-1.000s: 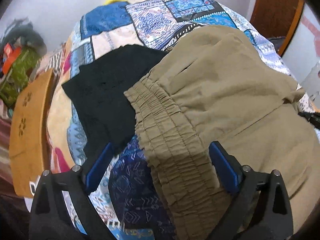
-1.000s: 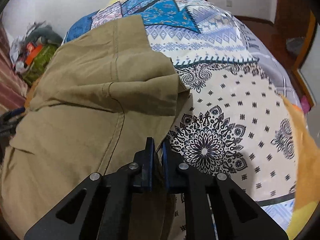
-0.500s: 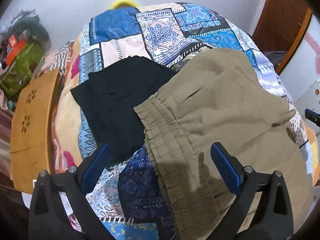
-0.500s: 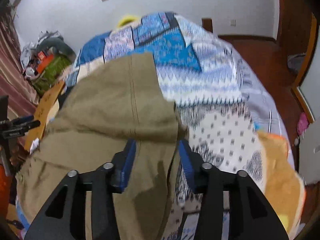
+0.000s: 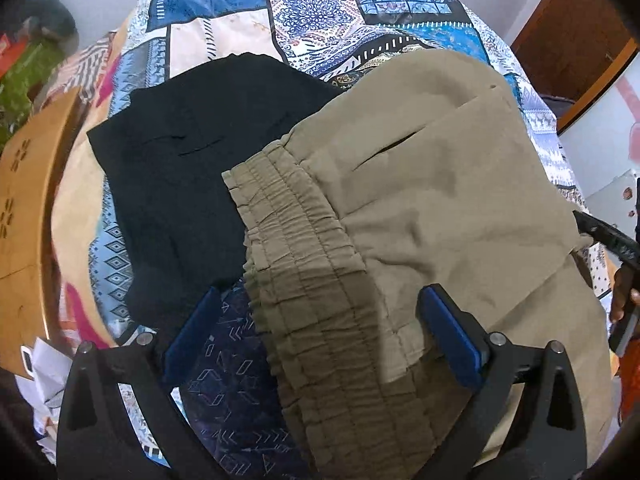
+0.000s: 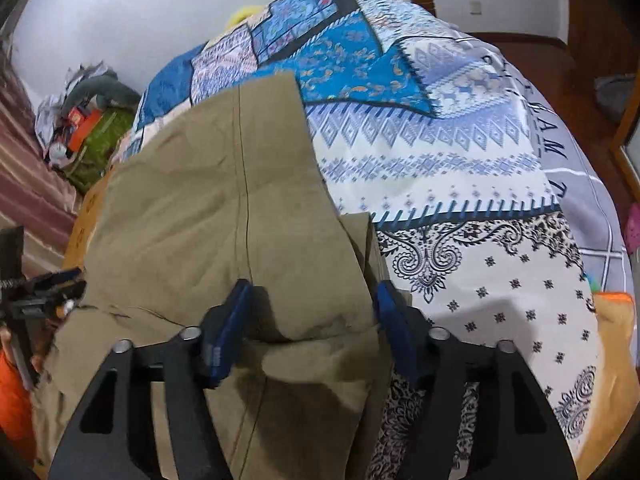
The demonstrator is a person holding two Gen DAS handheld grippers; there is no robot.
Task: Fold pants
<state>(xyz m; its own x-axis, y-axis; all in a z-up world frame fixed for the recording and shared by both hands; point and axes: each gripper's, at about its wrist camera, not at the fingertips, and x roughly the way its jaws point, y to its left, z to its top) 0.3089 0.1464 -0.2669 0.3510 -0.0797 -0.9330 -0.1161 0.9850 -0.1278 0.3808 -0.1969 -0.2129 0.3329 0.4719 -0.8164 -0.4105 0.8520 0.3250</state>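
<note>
Nearest to us, our left gripper (image 5: 324, 328) hangs with its blue-padded fingers (image 5: 450, 338) spread wide, empty, above the gathered elastic waistband (image 5: 304, 264) of the khaki pants (image 5: 420, 184). Our right gripper (image 6: 314, 320) is likewise wide apart and holds nothing, its pads (image 6: 228, 328) straddling a bunched fold at the pants' near right edge. The pants lie folded on the patterned bedspread (image 6: 460, 160), a long seam (image 6: 244, 168) running away from us down the top layer. Just left of the waistband, a black garment (image 5: 192, 168) lies flat, its right edge tucked under the khaki cloth. Farther left, a tan wooden board (image 5: 28, 200) with cut-out flower shapes stands at the bed's side. Beyond, a heap of clutter (image 6: 88, 120) sits against the white wall (image 6: 120, 20), and wood flooring (image 6: 560, 64) shows to the right.
</note>
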